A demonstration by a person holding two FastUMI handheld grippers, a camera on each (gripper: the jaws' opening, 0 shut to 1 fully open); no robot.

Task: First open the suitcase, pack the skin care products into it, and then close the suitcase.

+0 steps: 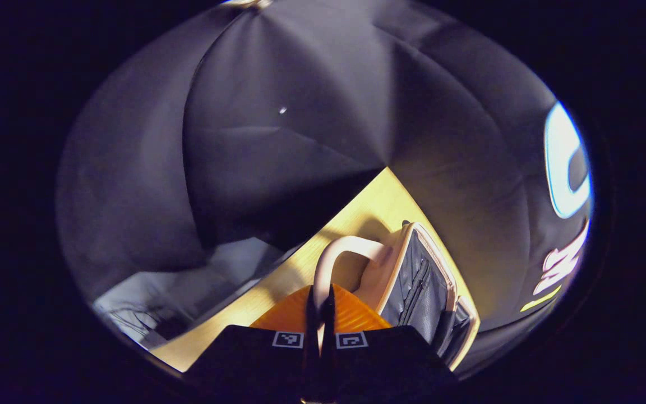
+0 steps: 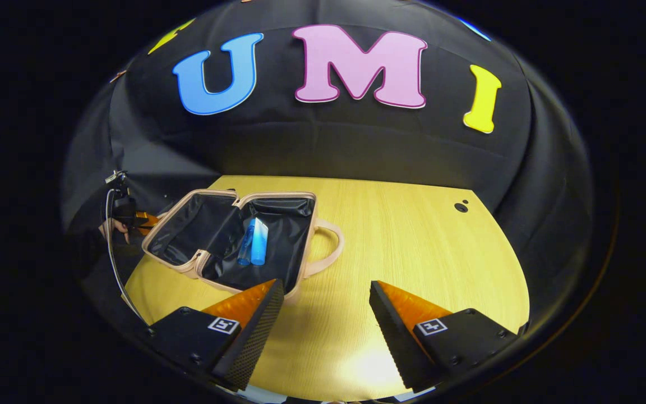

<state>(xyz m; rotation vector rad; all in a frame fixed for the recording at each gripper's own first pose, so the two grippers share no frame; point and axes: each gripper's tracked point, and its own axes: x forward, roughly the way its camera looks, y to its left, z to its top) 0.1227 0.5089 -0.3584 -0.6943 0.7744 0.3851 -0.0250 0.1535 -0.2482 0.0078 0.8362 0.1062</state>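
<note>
The pink suitcase (image 2: 189, 270) lies open on the wooden table (image 2: 413, 241), black lining up. Two blue skin care bottles (image 2: 253, 242) rest side by side in its right half, which has a pink handle (image 2: 334, 247). My right gripper (image 2: 323, 306) hovers open over the table just in front of the case, nothing between its orange fingers (image 2: 244, 303). At the far left edge of the case is my left gripper (image 2: 135, 220), held by a hand (image 2: 111, 229). In the left gripper view, my left gripper (image 1: 321, 294) is shut on the other pink handle (image 1: 345, 244), beside the lined half (image 1: 413, 280).
A small dark hole (image 2: 461, 206) marks the table at the back right. The table's edge (image 1: 244, 292) drops off to pale clutter (image 1: 188, 275) below. A cable (image 2: 111, 247) hangs by the left hand. Bare wood spreads to the right of the case.
</note>
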